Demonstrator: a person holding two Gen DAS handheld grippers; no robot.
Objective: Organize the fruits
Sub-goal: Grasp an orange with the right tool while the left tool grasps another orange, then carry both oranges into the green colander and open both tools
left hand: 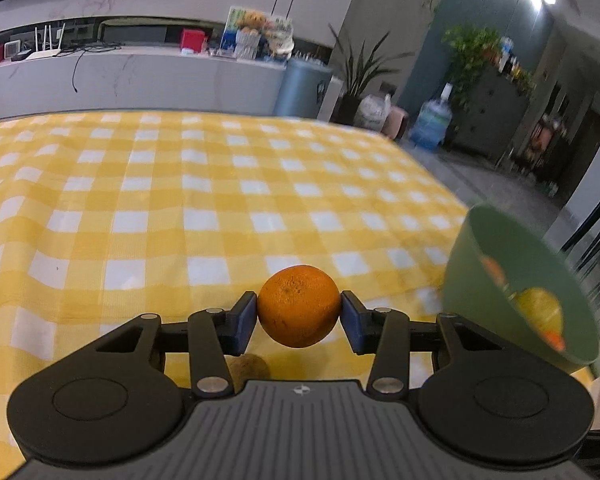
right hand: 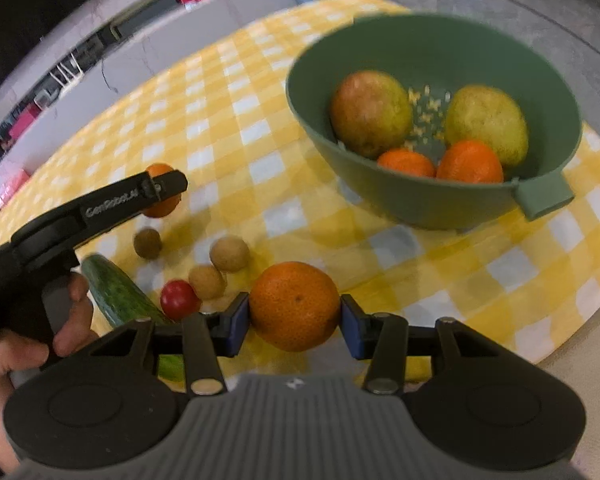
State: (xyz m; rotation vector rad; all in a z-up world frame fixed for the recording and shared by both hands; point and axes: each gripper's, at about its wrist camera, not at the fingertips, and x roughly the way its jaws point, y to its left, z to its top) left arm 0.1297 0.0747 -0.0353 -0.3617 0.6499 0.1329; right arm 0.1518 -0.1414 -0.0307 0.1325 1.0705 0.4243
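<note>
Both grippers' fingers (left hand: pixel 246 320) clamp oranges (left hand: pixel 299 306) over the yellow-checked tablecloth (left hand: pixel 180 200) near a grey counter (left hand: pixel 140 76).

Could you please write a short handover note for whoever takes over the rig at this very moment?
Left gripper: shut on an orange, held above the checked cloth.
Right gripper: shut on a second orange, short of the green bowl.
Done: the bowl holds two mangoes and two oranges.
Left: drop both held oranges in; three small brown fruits, a red tomato and a cucumber remain on the cloth.
</note>
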